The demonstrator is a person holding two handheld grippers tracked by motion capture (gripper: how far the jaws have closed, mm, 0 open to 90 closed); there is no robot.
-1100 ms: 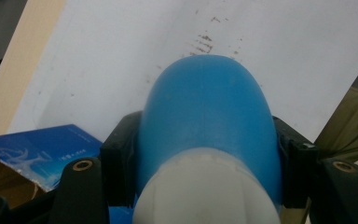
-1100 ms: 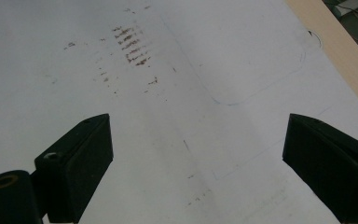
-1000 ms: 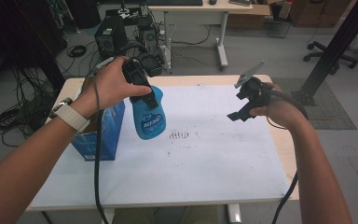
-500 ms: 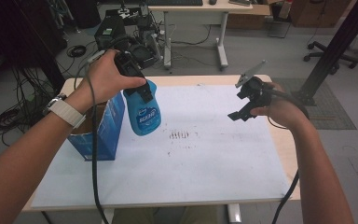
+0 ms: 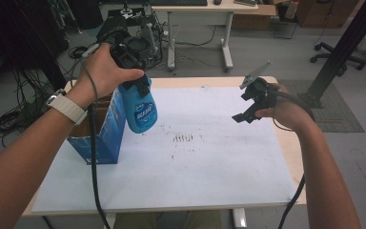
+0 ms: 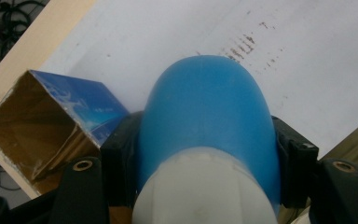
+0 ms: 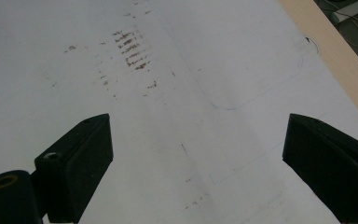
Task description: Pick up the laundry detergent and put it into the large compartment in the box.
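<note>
Above white sheet [image 5: 209,157], rounded glossy blue bottle [image 5: 140,109]

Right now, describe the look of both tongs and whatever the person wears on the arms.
Both tongs are black. The left tongs trail a dark cable down past the forearm. The right tongs carry a grey three-cornered plate on top and a dark cable too; their jaws are blocky black pads with brass-coloured eyelets at the base. A white-strapped watch sits on the left wrist. No sleeves show.

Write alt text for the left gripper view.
The left gripper has its black fingers clamped on a blue plastic bottle with a white neck, held above a white table sheet. An open blue cardboard box stands at left.
</note>
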